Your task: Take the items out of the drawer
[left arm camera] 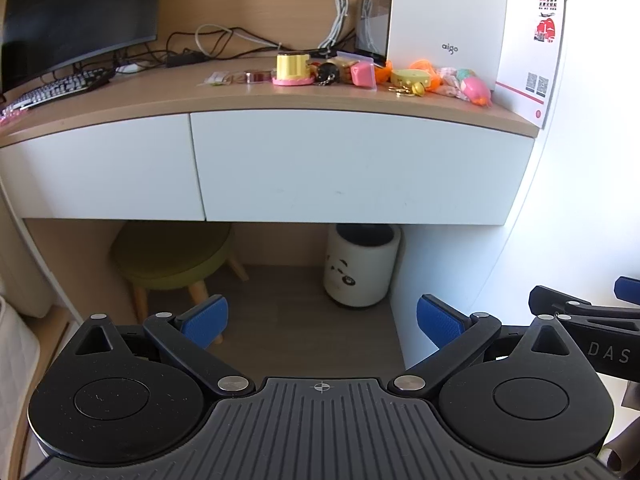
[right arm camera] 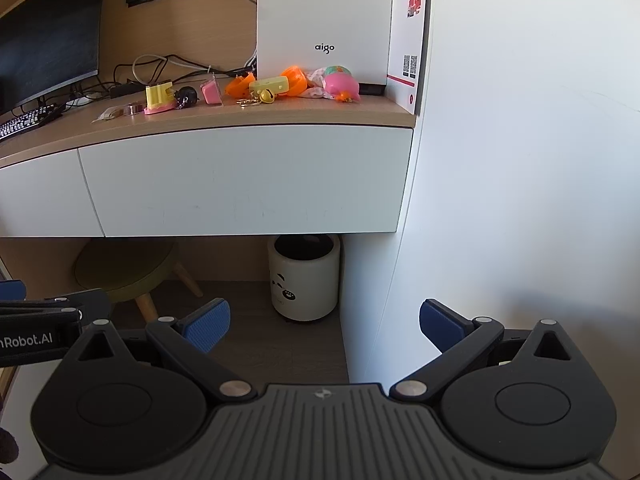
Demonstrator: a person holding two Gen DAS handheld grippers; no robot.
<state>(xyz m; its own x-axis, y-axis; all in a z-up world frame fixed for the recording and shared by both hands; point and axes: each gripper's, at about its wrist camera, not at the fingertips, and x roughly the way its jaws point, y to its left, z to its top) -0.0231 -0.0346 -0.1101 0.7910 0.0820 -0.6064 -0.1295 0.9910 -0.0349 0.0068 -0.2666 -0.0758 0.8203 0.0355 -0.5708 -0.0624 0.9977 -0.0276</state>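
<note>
Presently, two claws, left claw point(left arm camera: 322, 320) and right claw point(right arm camera: 325, 324), are hovering wide and empty before two closed drawers, right drawer point(left arm camera: 360, 168); small toys point(left arm camera: 384, 74) are lying on the tabletop point(left arm camera: 160, 92).

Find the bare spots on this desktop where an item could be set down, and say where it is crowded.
Bare wood: the front strip of the desktop between the keyboard and the yellow-pink toy. Crowded: the toy row from there right to the white aigo box, and the cables behind.

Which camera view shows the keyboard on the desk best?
The left wrist view: the keyboard shows much of its length under the monitor. The right wrist view shows only one end of the keyboard, cut by the frame edge.
</note>
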